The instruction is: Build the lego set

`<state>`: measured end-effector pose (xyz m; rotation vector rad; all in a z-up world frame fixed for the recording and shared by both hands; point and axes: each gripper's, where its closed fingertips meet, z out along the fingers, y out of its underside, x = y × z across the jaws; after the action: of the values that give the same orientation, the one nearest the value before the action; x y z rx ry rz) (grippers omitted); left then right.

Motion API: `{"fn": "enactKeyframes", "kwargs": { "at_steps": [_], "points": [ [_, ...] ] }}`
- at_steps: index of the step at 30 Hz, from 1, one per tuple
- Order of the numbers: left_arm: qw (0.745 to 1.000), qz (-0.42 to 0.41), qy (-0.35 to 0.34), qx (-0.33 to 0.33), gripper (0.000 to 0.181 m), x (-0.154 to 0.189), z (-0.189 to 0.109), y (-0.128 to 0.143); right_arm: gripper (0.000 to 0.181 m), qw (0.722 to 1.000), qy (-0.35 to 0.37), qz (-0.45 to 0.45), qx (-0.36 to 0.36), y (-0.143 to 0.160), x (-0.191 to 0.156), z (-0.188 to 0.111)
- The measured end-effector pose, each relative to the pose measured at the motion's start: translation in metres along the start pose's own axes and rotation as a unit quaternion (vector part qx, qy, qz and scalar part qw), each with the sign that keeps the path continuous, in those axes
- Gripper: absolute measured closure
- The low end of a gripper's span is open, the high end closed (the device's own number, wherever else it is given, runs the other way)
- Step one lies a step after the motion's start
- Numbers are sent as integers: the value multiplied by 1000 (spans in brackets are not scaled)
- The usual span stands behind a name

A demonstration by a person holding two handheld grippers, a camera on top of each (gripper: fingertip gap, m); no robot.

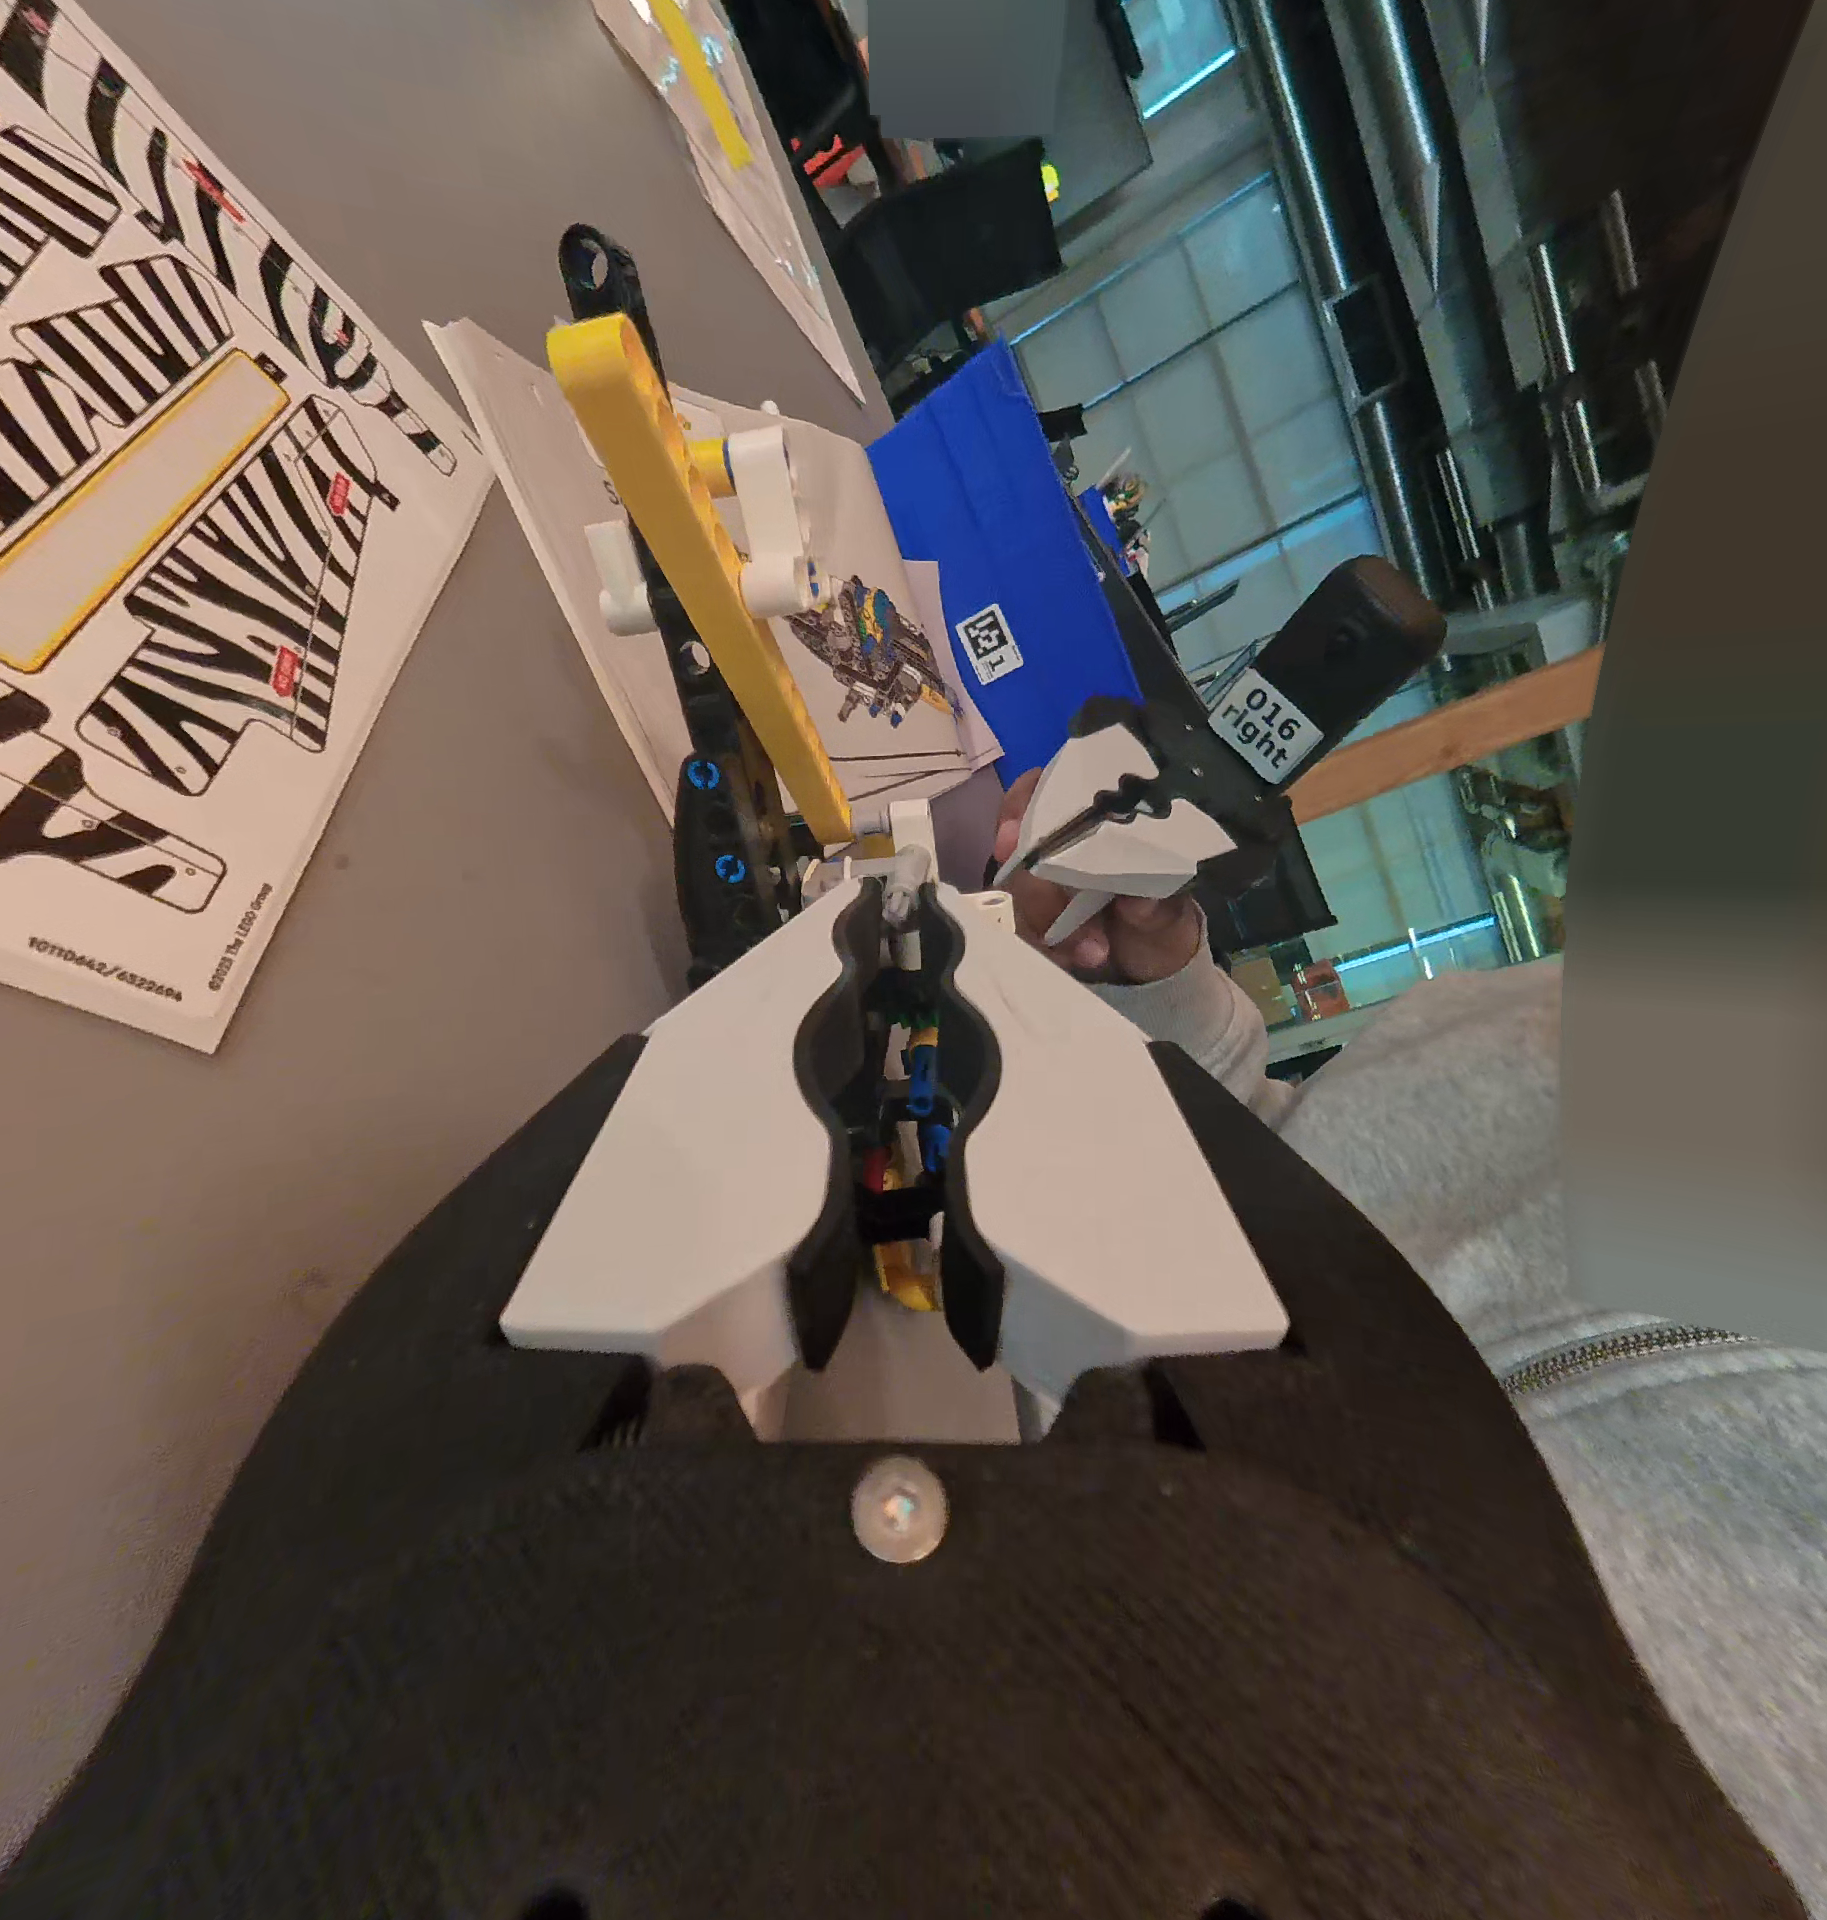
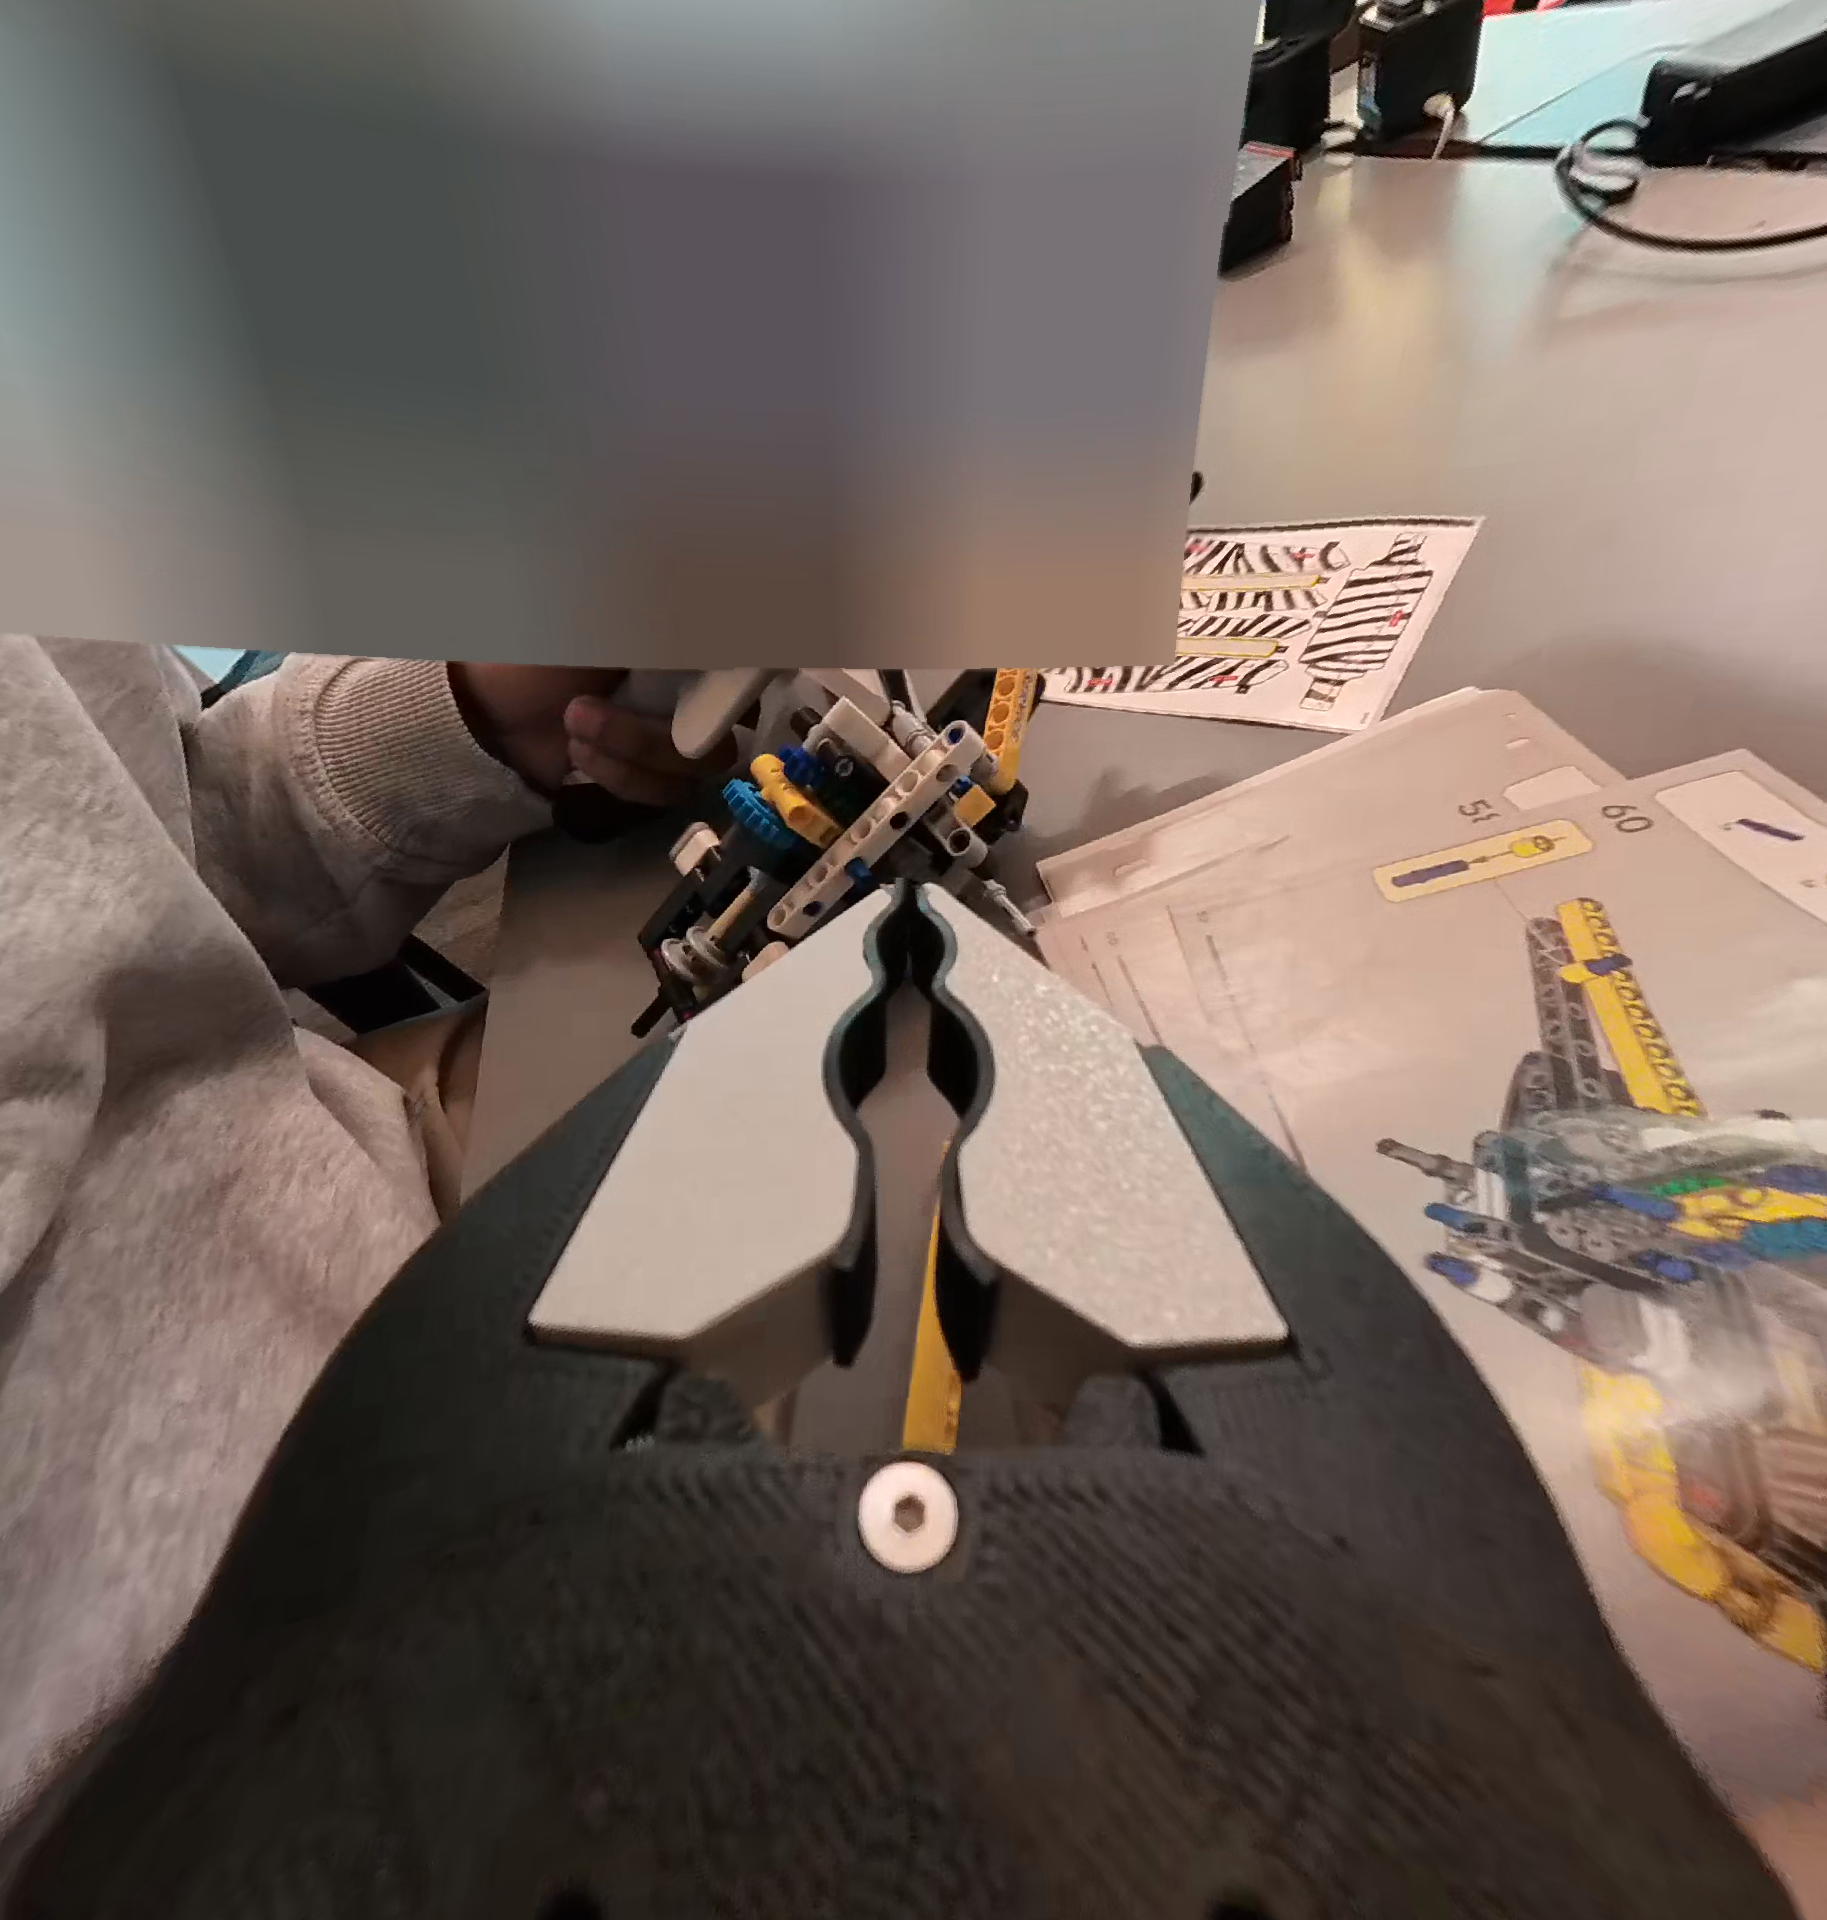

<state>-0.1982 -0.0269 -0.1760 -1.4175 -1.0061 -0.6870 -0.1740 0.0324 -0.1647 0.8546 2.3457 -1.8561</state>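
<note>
Though studless (holed), glossy lego model [image 1: 722,623]

Off toward the far edge of your grey table [image 2: 1408,364] there's a black cable [image 2: 1719,223] looping around, next to what's probably a black power brick [image 2: 1761,78]. A blue folder-like thing [image 1: 1002,561] stands past the table's edge.
</note>
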Motion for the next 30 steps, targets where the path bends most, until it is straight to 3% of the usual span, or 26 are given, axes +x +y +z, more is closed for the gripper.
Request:
{"fn": "enactKeyframes", "kwargs": {
  "at_steps": [9,18,23,27,30],
  "points": [
    [999,2,-33,0,177,-10,-1,-1,181,998,29,-22,-45,12,1,10],
    [999,0,-43,-2,177,-14,-1,0,181,997,68,-24,-20,0,12,0],
    [999,-6,-49,-6,177,-17,0,1,181,984,167,-49,36,-12,26,-36],
    [998,-2,-57,-12,176,-19,1,2,181,950,289,-107,40,-12,38,-86],
    [998,4,-60,-10,176,-19,1,2,181,932,338,-113,58,-8,47,-117]
  ]
}}
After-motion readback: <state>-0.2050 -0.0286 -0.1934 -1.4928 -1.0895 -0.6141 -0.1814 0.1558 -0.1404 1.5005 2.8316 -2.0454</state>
